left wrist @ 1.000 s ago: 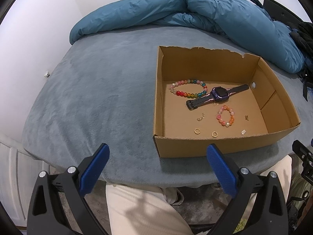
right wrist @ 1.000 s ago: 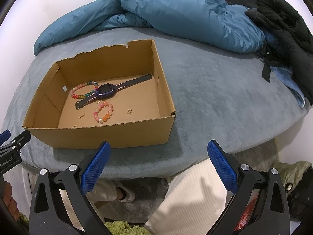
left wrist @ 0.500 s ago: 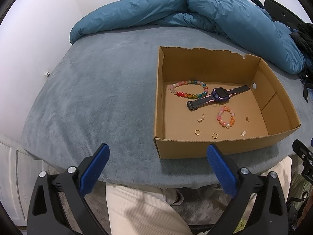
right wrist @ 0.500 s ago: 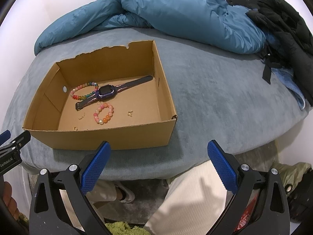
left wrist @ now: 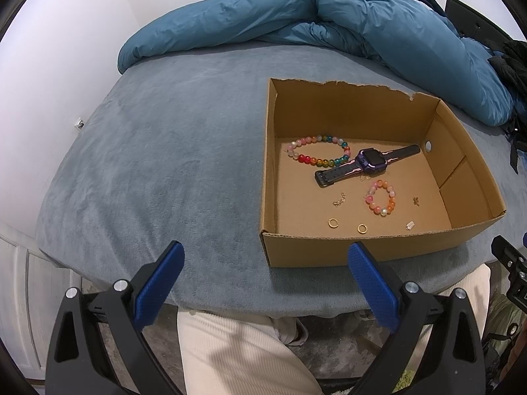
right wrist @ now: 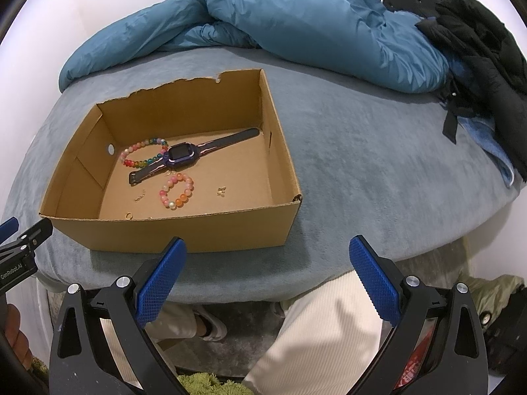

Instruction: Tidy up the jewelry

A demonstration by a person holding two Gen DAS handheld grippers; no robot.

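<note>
Already the watch (left wrist: 370, 161), bracelets and rings lie gathered in the cardboard box (left wrist: 362, 250) on the bed (left wrist: 164, 171); both grippers' fingers (left wrist: 158, 283) hover near, released and empty.

A brown cardboard box (left wrist: 362, 247) sits on a grey-blue blanket (left wrist: 164, 171). Inside lie a rainbow-beaded bracelet (left wrist: 318, 151), a pink-orange bracelet (left wrist: 380, 197), a purple-black watch (left wrist: 370, 161) and 2 gold rings (left wrist: 333, 223).

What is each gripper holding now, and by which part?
Nothing. The left gripper and right gripper are both open and empty; the jewelry lies in the box.
</note>
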